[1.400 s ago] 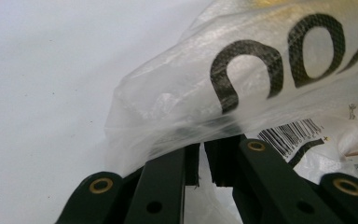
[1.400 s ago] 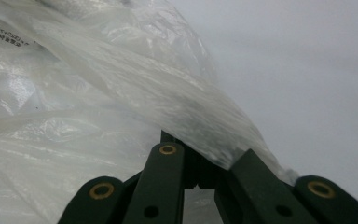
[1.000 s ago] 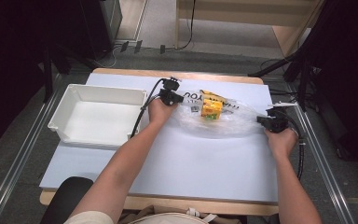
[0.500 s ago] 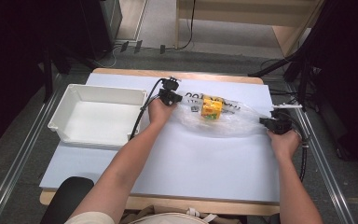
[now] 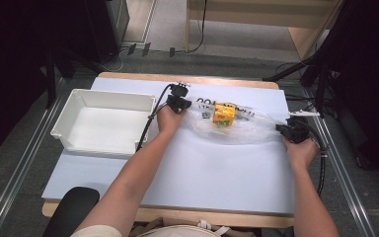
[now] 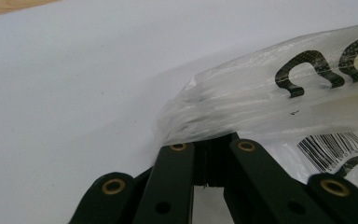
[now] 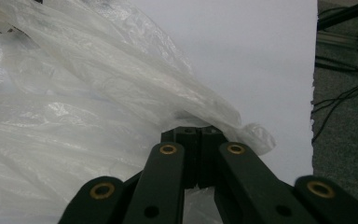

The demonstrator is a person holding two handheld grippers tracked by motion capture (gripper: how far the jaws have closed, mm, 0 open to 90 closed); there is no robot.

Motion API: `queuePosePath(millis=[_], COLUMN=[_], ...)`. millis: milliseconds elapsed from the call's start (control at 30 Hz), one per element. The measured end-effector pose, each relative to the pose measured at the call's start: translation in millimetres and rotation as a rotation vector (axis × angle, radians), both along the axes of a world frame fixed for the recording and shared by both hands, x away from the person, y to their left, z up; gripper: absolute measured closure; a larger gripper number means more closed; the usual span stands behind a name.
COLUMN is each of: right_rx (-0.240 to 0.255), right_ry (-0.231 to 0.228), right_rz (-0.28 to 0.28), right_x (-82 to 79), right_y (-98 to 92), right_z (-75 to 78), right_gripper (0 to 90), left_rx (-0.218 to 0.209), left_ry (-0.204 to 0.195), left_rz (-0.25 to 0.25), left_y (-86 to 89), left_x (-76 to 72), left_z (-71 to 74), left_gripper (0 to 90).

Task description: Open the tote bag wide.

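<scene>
Clear plastic bag (image 5: 237, 126) lying stretched across the far middle of the desk (image 5: 187, 168), pinched at both ends. Left tool (image 5: 179, 103) clamped tight on the bag's left corner, jaws fully together with the film bunched between the pads; seen close in the left gripper view (image 6: 209, 154), with black lettering and a barcode on the plastic just beyond. Right tool (image 5: 292, 131) likewise closed hard on the bag's right end; in the right gripper view (image 7: 198, 135), crumpled film gathered over the jaw tips and spreading away to the left. Inside the bag, toward its left half, a small yellow box (image 5: 223, 114), resting on the desk surface. White tray (image 5: 103, 101) standing at the left of the desk, just beside the left tool, apart from the bag.
</scene>
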State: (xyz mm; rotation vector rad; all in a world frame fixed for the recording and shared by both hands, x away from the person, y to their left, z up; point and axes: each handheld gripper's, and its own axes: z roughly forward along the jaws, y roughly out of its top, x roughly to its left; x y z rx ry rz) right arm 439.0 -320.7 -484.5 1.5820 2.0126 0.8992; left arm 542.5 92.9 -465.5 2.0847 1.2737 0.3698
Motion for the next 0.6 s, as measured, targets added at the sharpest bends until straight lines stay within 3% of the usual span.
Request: queuePosePath(millis=[167,300,433,500,533,567,600], right_rx=[-0.021,-0.011,0.024,0.012,-0.010,0.000,0.000], right_ry=[-0.032,-0.046,-0.030,-0.024,-0.019,-0.008,-0.008], right_rz=[0.006,-0.004,-0.038,-0.046,-0.046,-0.045,-0.045], right_x=[-1.4,-1.8,-1.0,-0.2,0.4,0.9,0.9], right_y=[0.4,-0.7,-1.3,0.8,4.0,3.8,3.8], right_z=[-2.4,-4.0,-3.8,-2.7,-0.9,0.1,0.1], right_gripper=[90.0,90.0,90.0,90.0,90.0,90.0,90.0], left_rx=[-0.013,-0.026,0.011,0.016,0.007,-0.006,-0.006], left_ry=[-0.008,-0.009,-0.020,-0.010,0.028,0.049,0.049], left_rz=[0.010,0.010,0.013,0.017,0.016,0.016,0.016], left_y=[0.4,1.5,-2.6,-3.7,-3.3,-2.7,-2.7], left_x=[-1.3,-1.2,-2.6,-2.0,0.8,2.2,2.2], left_z=[-1.3,-2.1,-1.0,0.2,3.0,4.1,4.1], left_gripper=[90.0,90.0,90.0,90.0,90.0,90.0,90.0])
